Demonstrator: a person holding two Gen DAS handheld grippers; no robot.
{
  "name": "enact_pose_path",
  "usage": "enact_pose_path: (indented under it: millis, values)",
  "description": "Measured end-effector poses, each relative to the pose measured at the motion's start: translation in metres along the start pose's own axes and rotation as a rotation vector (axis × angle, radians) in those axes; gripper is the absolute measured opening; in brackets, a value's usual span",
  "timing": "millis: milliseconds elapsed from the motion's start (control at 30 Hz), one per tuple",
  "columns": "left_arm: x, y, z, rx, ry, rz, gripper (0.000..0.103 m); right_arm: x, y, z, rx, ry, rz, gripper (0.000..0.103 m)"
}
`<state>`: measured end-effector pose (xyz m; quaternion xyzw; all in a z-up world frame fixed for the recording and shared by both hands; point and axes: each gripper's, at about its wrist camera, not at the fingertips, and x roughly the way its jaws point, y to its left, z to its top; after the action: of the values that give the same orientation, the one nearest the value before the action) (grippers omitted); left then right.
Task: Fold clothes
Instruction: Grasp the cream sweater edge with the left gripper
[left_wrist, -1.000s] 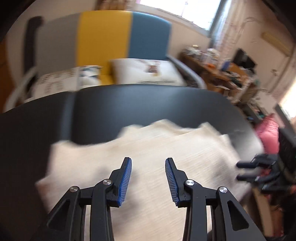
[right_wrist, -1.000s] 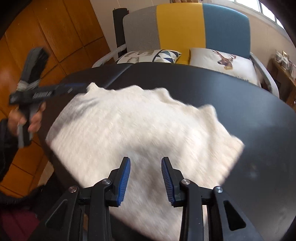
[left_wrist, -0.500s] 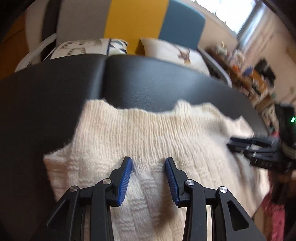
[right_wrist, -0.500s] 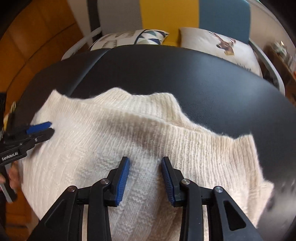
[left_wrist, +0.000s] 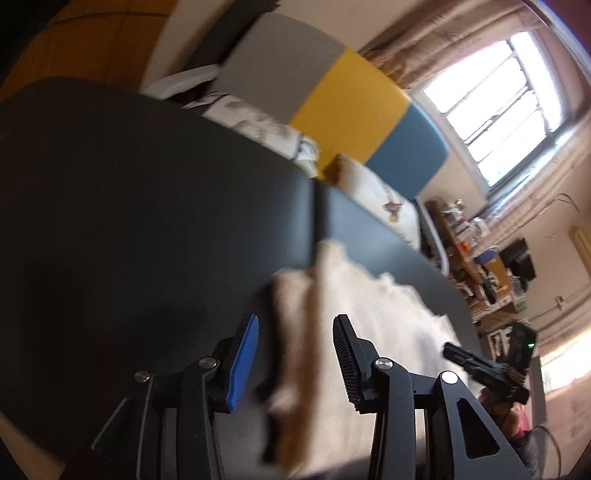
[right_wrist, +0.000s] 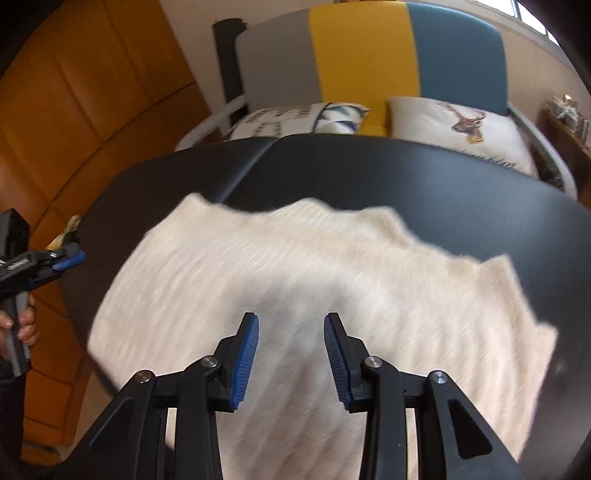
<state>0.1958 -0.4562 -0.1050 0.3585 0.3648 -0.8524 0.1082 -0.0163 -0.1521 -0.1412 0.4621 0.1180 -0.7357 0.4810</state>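
Cream knit, fuzzy and ribbed, fills most of what I see: the sweater (right_wrist: 314, 280) lies spread flat on the matte black table (right_wrist: 424, 173), its far edge wavy and jagged, its near part running under my right gripper (right_wrist: 291, 363). That gripper hangs over the middle of the knit with its blue ridged pads parted wide and nothing between them. My left gripper (left_wrist: 295, 363) is also spread wide and empty; in its tilted view the sweater's left edge (left_wrist: 295, 306) passes between the fingers, a thick tan-shaded fold against the dark tabletop, though blur keeps me from saying whether the pads touch it. From the right wrist view the left gripper (right_wrist: 68, 258) sits off the sweater's left side, held by a hand (right_wrist: 22, 325). Beyond the table stands a sofa (right_wrist: 362, 55) with smooth grey, yellow and blue panels and two printed cushions (right_wrist: 458, 122). Half a second ago my left gripper looked squarely over the centre of the knit; now it has swung out to the left edge and rolled, and the right one has drawn back a little, showing more cloth.
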Motion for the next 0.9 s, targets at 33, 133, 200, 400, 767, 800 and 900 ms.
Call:
enact_pose_path:
  millis: [33,133,200,400,767,800,900]
  values:
    - [-0.001,0.005,-0.007,-0.003,0.018,0.003,0.043,0.003,0.006,-0.005,0.0,0.008,0.004,0.037]
    - [0.002,0.012,-0.029,-0.02,0.055,-0.02,0.043,0.015,0.007,-0.017,0.015,0.06,-0.038,0.037]
    - [0.012,0.012,-0.037,-0.041,0.074,-0.064,0.044,0.02,0.004,-0.021,0.04,0.075,-0.033,0.037]
    - [0.044,0.018,-0.037,-0.128,0.12,-0.151,0.051,0.002,-0.003,-0.018,0.086,0.06,-0.005,0.037]
    - [0.08,0.005,-0.012,-0.068,0.195,-0.203,0.058,-0.012,-0.022,-0.03,0.118,0.079,-0.103,0.037]
    - [0.085,0.006,-0.01,-0.076,0.207,-0.227,0.059,-0.009,-0.023,-0.031,0.122,0.082,-0.105,0.037]
    - [0.098,0.007,-0.006,-0.1,0.242,-0.298,0.06,-0.004,-0.023,-0.035,0.13,0.083,-0.106,0.037]
